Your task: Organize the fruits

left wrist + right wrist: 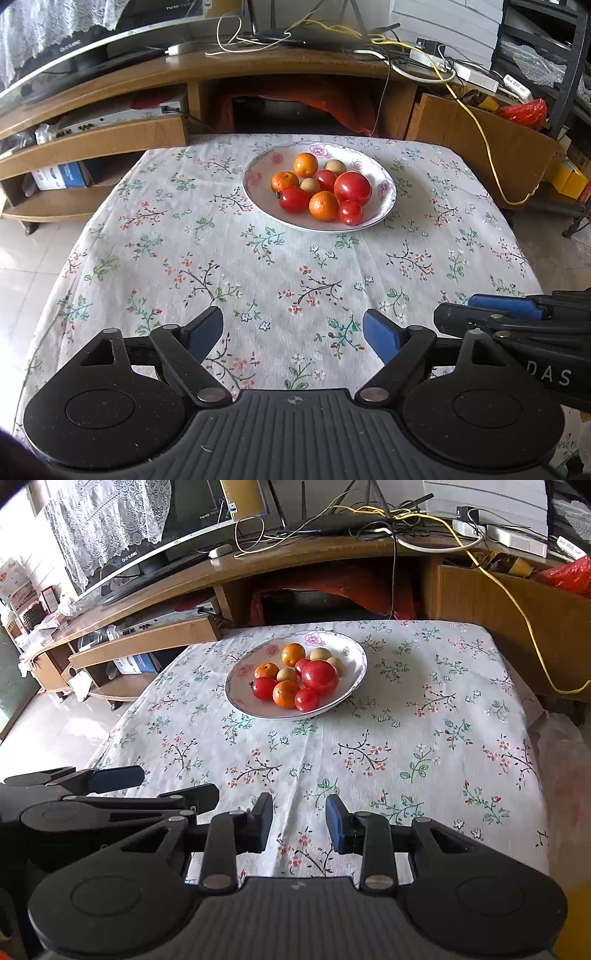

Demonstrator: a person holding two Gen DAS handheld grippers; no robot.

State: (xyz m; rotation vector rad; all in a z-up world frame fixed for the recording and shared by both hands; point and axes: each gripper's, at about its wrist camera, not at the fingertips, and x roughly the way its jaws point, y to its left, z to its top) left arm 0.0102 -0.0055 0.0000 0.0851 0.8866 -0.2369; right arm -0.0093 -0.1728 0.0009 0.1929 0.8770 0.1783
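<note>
A white floral plate [258,199] [236,698] sits on the far middle of the table. It holds several fruits: a big red one [352,188] [320,676], smaller red ones [294,199], oranges [324,206] [286,694] and small tan ones [335,167]. My left gripper [293,334] is open and empty over the near tablecloth, well short of the plate. My right gripper [300,821] is open and empty too, beside the left one. Each shows in the other's view: the right gripper [491,312] and the left gripper [159,784].
A floral tablecloth [258,273] covers the table. Behind it stands a wooden TV cabinet [155,70] with a television, cables [476,122] and a power strip. A tiled floor [22,251] lies to the left, and a black shelf rack [569,74] to the far right.
</note>
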